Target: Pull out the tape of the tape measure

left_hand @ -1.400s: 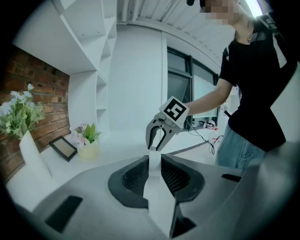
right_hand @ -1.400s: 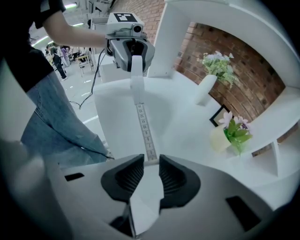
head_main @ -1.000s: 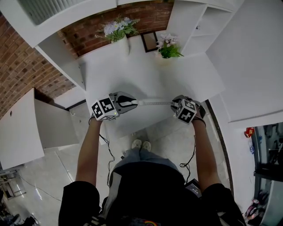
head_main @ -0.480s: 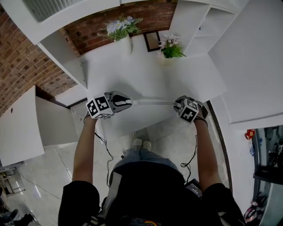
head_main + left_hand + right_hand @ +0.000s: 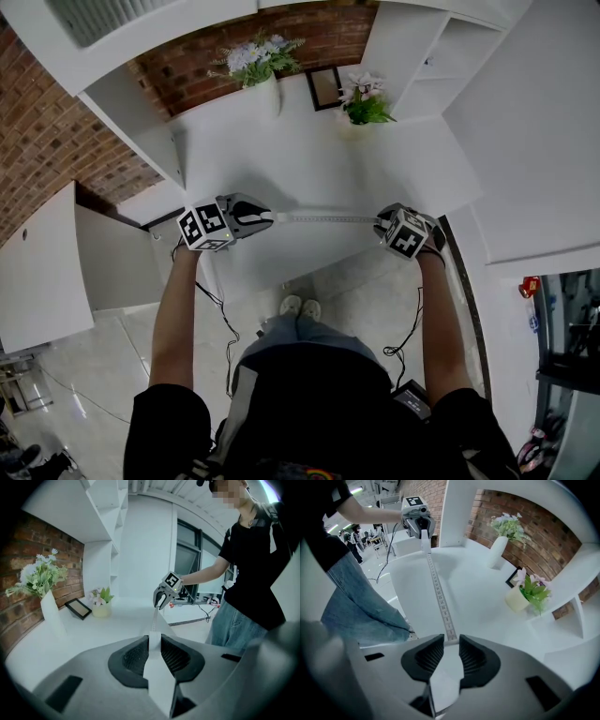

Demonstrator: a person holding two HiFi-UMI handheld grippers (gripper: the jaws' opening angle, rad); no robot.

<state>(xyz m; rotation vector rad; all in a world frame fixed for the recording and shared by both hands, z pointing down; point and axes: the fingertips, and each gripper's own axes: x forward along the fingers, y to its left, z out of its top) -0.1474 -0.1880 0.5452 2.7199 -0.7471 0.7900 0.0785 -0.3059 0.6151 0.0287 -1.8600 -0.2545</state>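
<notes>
A white tape [image 5: 323,218] with printed numbers stretches taut above the white table [image 5: 309,159] between my two grippers. My left gripper [image 5: 270,217] is shut on the tape measure's white case [image 5: 154,667], and the tape [image 5: 154,620] runs from it toward the right gripper [image 5: 161,603]. My right gripper [image 5: 380,221] is shut on the tape's end [image 5: 451,638], where the lowest numbers sit. In the right gripper view the tape [image 5: 439,592] leads away to the left gripper [image 5: 423,534]. Both grippers hang near the table's front edge.
A tall white vase of flowers [image 5: 265,89], a dark picture frame [image 5: 322,86] and a small potted plant [image 5: 361,108] stand at the back of the table by the brick wall. White shelves [image 5: 422,56] rise at the right. The person's feet [image 5: 298,307] are below the table edge.
The two grippers have moved apart, left one leftward and right one rightward, and the stretch of tape between them has grown longer.
</notes>
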